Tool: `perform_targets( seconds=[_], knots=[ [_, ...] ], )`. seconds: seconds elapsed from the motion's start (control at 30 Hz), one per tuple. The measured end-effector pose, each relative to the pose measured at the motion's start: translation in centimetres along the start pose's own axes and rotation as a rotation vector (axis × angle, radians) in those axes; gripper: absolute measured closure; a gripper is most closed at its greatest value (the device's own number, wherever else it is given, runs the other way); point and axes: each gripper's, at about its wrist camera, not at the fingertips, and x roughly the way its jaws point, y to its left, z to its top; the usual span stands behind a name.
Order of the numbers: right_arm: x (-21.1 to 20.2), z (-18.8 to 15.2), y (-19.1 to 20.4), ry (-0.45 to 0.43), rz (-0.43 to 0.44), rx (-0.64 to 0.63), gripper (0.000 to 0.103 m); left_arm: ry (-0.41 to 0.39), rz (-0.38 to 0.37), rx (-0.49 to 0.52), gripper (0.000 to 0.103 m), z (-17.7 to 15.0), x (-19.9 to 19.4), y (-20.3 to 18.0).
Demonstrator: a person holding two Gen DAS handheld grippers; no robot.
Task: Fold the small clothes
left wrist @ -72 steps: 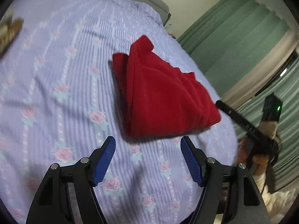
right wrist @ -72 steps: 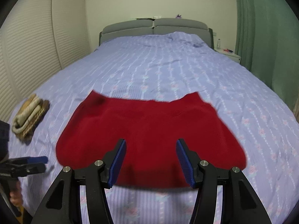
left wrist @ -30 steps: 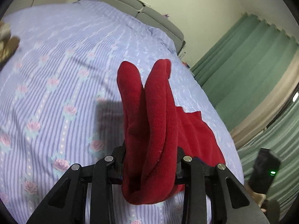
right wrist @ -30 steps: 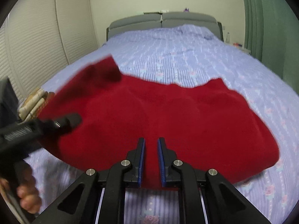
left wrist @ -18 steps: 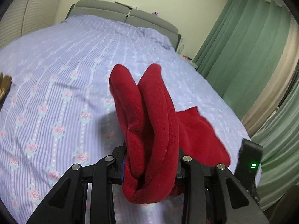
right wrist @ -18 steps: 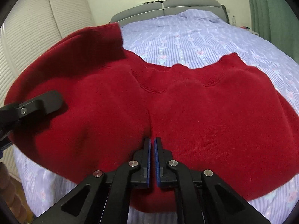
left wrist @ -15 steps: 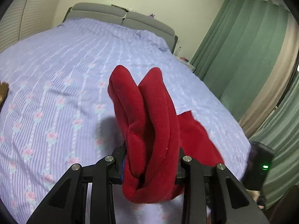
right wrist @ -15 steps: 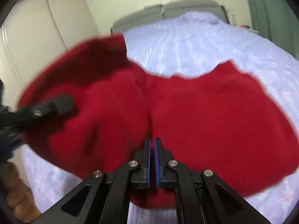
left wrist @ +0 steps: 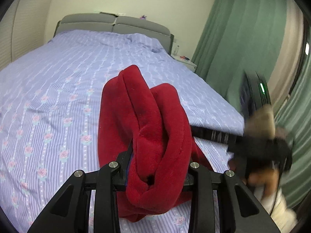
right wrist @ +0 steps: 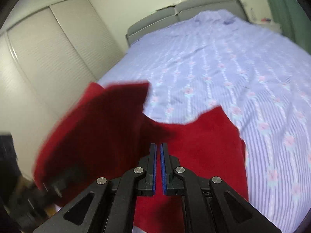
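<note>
- Left wrist view: left gripper [left wrist: 155, 176] clamped on a thick bunched fold of the red sweater [left wrist: 147, 136], jaws held apart only by the cloth between them.
- Sweater rising in two rounded lobes above the jaws, the rest hanging down over the near edge of the bed [left wrist: 58, 89].
- Seen only here: green curtains [left wrist: 239, 38] to the right, a nightstand [left wrist: 184, 61] beside the grey headboard [left wrist: 114, 22], and the right gripper [left wrist: 213, 134] reaching in from the right, blurred, its tip hidden behind the sweater.
- Wide stretch of floral lilac bedspread bare ahead and to the left.
- Right wrist view: right gripper [right wrist: 158, 159] with jaws nearly together, a thin slit between the blue pads; red sweater [right wrist: 204, 145] spread below and beyond them; whether cloth sits in the slit, cannot tell.
- Left part of the sweater lifted and blurred, right part lying on the bed [right wrist: 233, 58].
- Seen only here: pale louvred wardrobe doors [right wrist: 48, 58] left of the bed; blurred left gripper [right wrist: 56, 184] at lower left.
</note>
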Motion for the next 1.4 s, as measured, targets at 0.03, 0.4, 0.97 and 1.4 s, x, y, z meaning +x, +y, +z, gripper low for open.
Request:
perform_targets(
  seconds=[0.03,0.4,0.97,1.4],
  knots=[
    [0.1,1.0,-0.5,0.035,0.059,0.022,0.097,-0.002,0.003,0.009,0.070,-0.1,0.1,-0.3],
    [-2.0,4.0,-4.0,0.062,0.294,0.325,0.023,0.003,0.015,0.067,0.069,-0.8,1.0,-1.4],
    [4.5,8.2,1.6,0.276,0.080,0.068,0.054,0.033,0.068,0.122,0.068,-1.3,3.6,-4.9],
    [5.4,8.3,-5.1,0.349,-0.096,-0.058,0.074,0.083,0.023,0.077,0.055,-1.3,8.7,-8.6]
  ],
)
